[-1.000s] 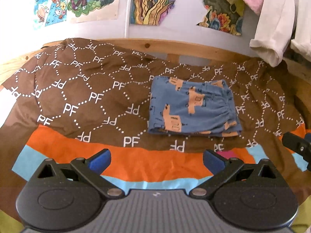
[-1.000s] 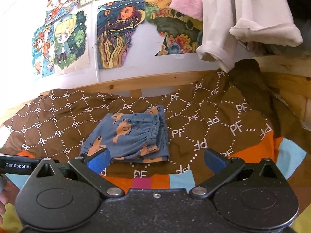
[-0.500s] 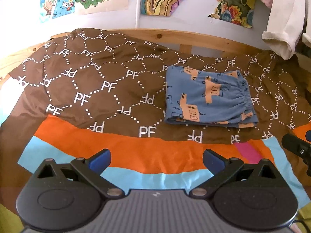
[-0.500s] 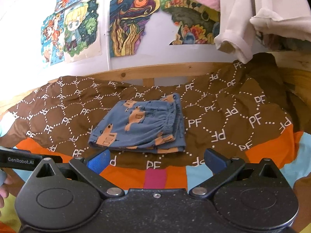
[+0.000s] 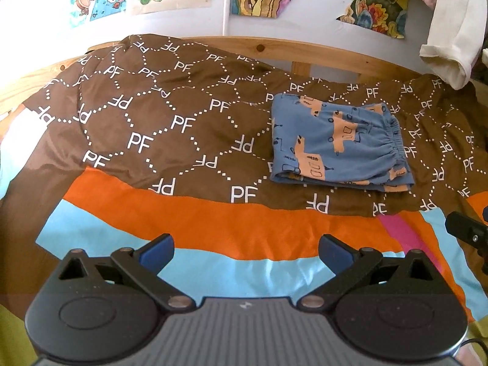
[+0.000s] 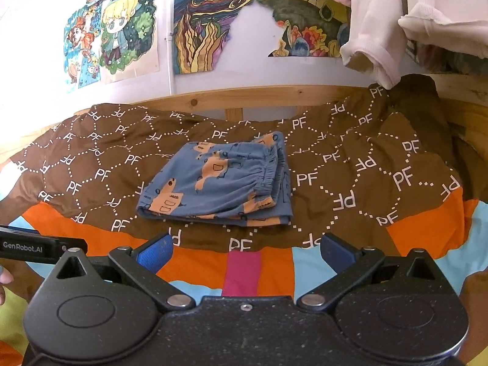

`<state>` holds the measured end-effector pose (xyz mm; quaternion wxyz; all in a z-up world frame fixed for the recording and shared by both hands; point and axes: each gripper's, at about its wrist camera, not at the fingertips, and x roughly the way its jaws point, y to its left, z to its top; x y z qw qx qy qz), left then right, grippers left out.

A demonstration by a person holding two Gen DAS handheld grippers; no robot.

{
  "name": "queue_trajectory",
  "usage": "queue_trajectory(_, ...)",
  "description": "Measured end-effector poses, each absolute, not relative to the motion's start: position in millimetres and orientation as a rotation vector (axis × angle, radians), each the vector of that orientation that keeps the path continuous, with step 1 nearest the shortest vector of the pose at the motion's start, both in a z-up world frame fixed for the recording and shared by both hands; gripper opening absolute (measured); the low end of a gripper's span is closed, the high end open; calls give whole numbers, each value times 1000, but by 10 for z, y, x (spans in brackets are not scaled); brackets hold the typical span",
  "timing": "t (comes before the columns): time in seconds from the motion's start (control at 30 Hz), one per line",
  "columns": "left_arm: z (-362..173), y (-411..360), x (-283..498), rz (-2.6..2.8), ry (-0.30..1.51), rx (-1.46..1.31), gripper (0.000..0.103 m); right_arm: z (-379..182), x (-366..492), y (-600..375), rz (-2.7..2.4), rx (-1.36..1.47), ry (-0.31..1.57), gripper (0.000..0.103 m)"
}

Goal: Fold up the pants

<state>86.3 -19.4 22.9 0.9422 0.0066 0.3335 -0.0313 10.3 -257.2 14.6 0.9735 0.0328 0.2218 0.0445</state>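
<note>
The blue pants (image 5: 338,145) with orange prints lie folded into a compact rectangle on the brown patterned bedspread (image 5: 170,128), waistband to the right. They also show in the right wrist view (image 6: 219,183), mid-frame. My left gripper (image 5: 245,251) is open and empty, held back from the pants over the orange and light-blue stripes. My right gripper (image 6: 244,251) is open and empty, just short of the pants' near edge.
A wooden bed rail (image 6: 244,97) runs behind the bedspread, with posters on the wall (image 6: 128,30). White and pink clothes (image 6: 396,24) hang at the upper right. The other gripper's body (image 6: 39,247) shows at the left edge.
Both grippers have drawn slightly back and shifted; the pants sit a bit further right in the left view and more central in the right view. The pants have not moved.
</note>
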Motion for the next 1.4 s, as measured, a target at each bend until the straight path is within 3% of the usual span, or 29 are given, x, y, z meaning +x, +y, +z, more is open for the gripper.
queue_trajectory(1.4, 226, -191, 854, -62, 697, 16, 103, 112, 134, -2547, 109, 50, 480, 102)
